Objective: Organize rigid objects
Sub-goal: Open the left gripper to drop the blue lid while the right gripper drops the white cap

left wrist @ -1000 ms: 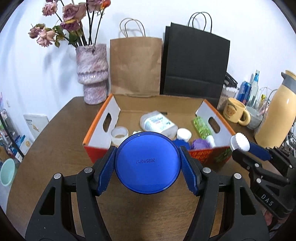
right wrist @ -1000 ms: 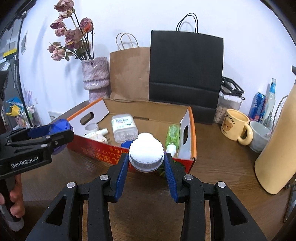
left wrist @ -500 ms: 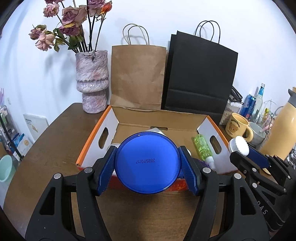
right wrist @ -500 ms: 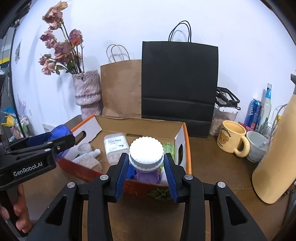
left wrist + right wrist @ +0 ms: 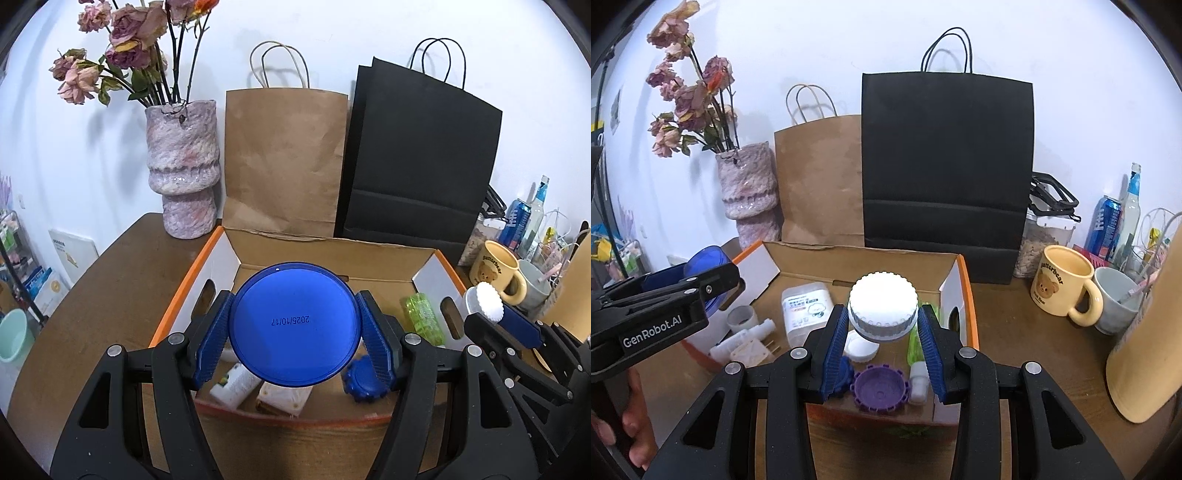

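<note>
Two grips are loaded at once. The left gripper (image 5: 294, 332) is clenched on a blue jar (image 5: 294, 326), its flat round base facing the camera, so the jar's long axis runs forward along the fingers. The right gripper (image 5: 882, 334) is clenched on a white ribbed cap (image 5: 883, 308) sitting high between the pads. Both loads hang over the open cardboard box (image 5: 968, 306). From the blue jar, the box floor lies at six o'clock, where a white packet (image 5: 236, 384) and a blue gear (image 5: 360, 380) already lie. From the white cap, a purple gear (image 5: 880, 388) sits at six o'clock and a green bottle (image 5: 916, 354) at four. In the left view the white cap shows at three o'clock, near the box's right wall. My judgement: each load only needs to go down and be let go.
</note>
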### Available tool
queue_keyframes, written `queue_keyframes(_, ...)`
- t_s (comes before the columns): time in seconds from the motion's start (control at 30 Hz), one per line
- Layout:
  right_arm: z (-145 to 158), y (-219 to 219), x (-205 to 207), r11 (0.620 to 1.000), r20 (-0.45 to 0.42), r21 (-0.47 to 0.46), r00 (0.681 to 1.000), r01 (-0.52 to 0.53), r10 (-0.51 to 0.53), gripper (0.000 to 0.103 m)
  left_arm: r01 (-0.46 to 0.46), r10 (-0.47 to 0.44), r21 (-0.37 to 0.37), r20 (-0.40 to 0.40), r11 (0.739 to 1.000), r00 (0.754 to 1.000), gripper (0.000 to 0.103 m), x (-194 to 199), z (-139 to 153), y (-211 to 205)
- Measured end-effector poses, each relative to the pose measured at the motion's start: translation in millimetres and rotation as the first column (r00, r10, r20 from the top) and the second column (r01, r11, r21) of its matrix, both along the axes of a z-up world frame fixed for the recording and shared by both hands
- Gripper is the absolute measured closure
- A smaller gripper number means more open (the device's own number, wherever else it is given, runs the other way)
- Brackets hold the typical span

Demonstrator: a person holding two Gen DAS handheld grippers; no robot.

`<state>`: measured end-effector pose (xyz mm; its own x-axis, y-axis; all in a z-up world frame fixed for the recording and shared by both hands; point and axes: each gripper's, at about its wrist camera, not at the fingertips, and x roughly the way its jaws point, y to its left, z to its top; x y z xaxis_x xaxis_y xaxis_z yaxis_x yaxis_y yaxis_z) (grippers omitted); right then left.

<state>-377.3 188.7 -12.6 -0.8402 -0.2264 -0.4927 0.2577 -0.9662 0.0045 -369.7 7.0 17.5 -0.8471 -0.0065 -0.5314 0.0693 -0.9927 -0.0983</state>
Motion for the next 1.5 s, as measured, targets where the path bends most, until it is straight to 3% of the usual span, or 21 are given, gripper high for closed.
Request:
queue_keyframes(0.67,-24,-11,-60,0.999,0.058,0.052,0.998,-0.015,0.012,0.060,-0.024,0.026,-0.080,0.028,0.996,0.999,0.040,-55,-19,-10)
queue_keyframes(1.0,-35,-7,-64,0.998,0.084,0.068,0.996,0.003,-0.009,0.058,-0.005,0.008,-0.082,0.035,0.997,0.999,0.040,-58,-28,-16)
queue_keyframes(1.03,-35,-6,-64,0.998,0.087,0.070,0.996,0.005,-0.011,0.054,-0.002,0.005,-0.082,0.035,0.997,0.999,0.038,-57,-28,-17)
queue_keyframes(1.07,-35,-6,-64,0.998,0.087,0.070,0.996,0.004,-0.010,0.034,0.003,0.000,-0.080,0.033,0.997,0.999,0.033,-56,-29,-17)
queue_keyframes(1.1,-34,-5,-62,0.998,0.083,0.065,0.996,0.001,-0.007,0.012,0.005,-0.002,-0.078,0.031,0.997,1.000,0.011,-56,-28,-18)
queue_keyframes(1.13,-32,-4,-60,0.998,0.075,0.059,0.997,-0.001,-0.003,0.009,0.000,0.002,-0.078,0.023,0.997,1.000,0.000,-55,-28,-19)
queue_keyframes(1.5,-26,-3,-56,0.999,0.067,0.052,0.998,-0.003,-0.001,0.009,-0.018,0.018,-0.042,0.000,0.999,1.000,0.000,-49,-20,-29)
